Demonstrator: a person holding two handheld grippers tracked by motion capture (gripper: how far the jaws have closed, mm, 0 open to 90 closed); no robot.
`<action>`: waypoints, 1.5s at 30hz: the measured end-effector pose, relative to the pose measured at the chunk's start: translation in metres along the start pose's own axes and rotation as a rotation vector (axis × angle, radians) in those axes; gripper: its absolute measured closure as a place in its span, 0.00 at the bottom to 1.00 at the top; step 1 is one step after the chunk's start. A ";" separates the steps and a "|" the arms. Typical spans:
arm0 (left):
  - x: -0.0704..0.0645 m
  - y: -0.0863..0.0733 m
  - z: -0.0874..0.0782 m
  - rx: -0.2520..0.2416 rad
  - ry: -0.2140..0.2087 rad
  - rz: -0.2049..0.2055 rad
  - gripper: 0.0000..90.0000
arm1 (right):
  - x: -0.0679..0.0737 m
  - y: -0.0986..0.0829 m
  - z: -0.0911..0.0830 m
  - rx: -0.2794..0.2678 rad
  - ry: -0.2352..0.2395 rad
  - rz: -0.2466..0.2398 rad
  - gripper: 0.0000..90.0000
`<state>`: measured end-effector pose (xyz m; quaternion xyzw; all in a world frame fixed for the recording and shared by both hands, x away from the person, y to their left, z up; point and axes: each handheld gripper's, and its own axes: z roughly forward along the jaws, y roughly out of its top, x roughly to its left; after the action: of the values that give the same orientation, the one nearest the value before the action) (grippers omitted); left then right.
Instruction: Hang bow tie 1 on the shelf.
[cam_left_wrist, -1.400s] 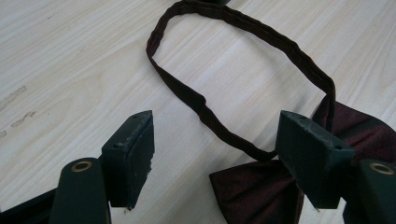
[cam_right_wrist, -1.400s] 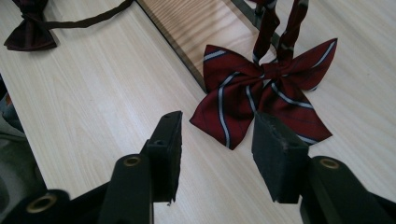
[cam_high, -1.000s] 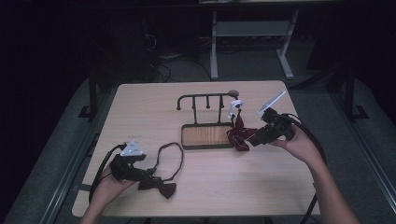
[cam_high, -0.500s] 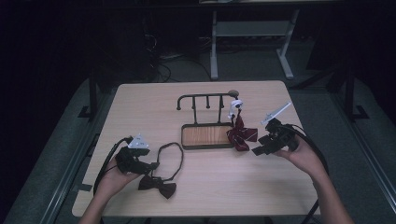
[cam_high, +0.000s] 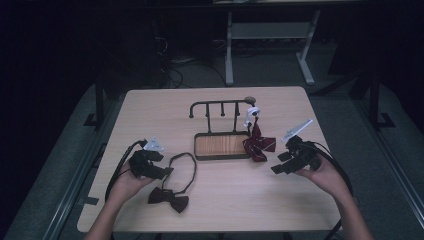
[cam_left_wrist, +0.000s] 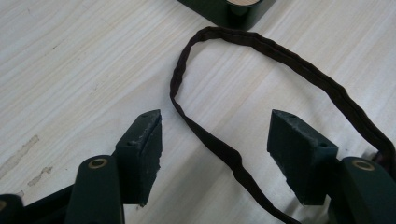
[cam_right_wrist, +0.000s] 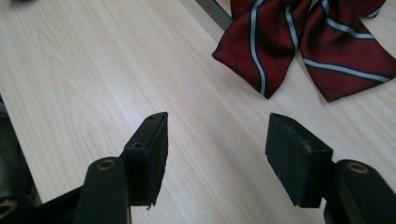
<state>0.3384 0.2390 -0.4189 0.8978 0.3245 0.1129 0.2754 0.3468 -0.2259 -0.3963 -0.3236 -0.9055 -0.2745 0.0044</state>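
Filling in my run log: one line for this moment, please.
left gripper: open, astride dark bow tie's strap | right gripper: open, empty, near striped bow tie

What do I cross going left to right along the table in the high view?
left gripper → dark bow tie → wooden-based rack → striped red bow tie → right gripper

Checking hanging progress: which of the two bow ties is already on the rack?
The striped red bow tie, hanging at the rack's right end. The plain dark bow tie lies flat on the table, by the left gripper.
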 end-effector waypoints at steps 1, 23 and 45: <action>0.001 0.001 0.001 -0.001 0.001 -0.009 0.41 | 0.001 -0.003 0.002 -0.004 0.000 -0.001 0.44; 0.010 0.014 0.023 0.082 0.018 -0.019 0.54 | 0.007 -0.031 0.014 -0.021 -0.011 0.018 0.41; 0.010 0.015 0.040 0.153 0.028 -0.014 0.80 | 0.013 -0.034 0.015 -0.078 -0.026 0.024 0.40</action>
<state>0.3692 0.2184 -0.4431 0.9122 0.3424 0.0985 0.2024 0.3192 -0.2331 -0.4234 -0.3381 -0.8901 -0.3052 -0.0165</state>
